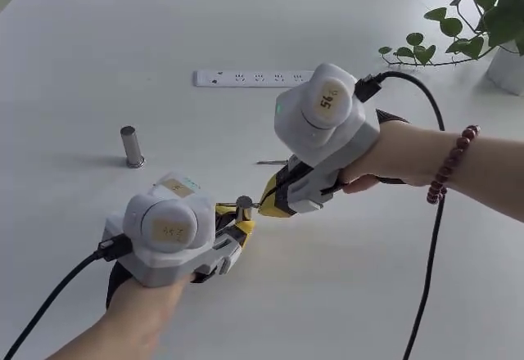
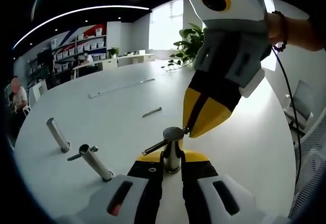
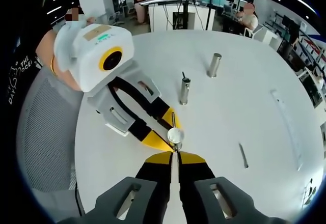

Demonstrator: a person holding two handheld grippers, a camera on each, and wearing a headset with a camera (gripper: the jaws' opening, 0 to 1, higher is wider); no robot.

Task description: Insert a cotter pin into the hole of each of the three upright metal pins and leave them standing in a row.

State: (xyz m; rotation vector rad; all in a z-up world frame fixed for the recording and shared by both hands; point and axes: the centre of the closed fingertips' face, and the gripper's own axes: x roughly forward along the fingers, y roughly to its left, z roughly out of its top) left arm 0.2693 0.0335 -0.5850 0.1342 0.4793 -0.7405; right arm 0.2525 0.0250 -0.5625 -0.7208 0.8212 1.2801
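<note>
Threading a cotter pin (image 2: 154, 146) through a held metal pin (image 2: 173, 151).
Left gripper (image 1: 239, 227) clamps the metal pin upright to steady it; right gripper (image 1: 270, 204) pinches the cotter pin, partly through the pin's hole.

**3 pins upright, 1 cotter loose**

Near pin (image 2: 173, 152): steel, round head, upright, w/ cotter pin (image 2: 154, 146) crossing just under head. Mid pin (image 2: 96, 163), to its left: upright, 2nd cotter (image 2: 80, 156) thru top. Far-left pin (image 1: 132, 146): upright, bare. Spare cotter (image 1: 273, 162) lies flat, farther off.
</note>
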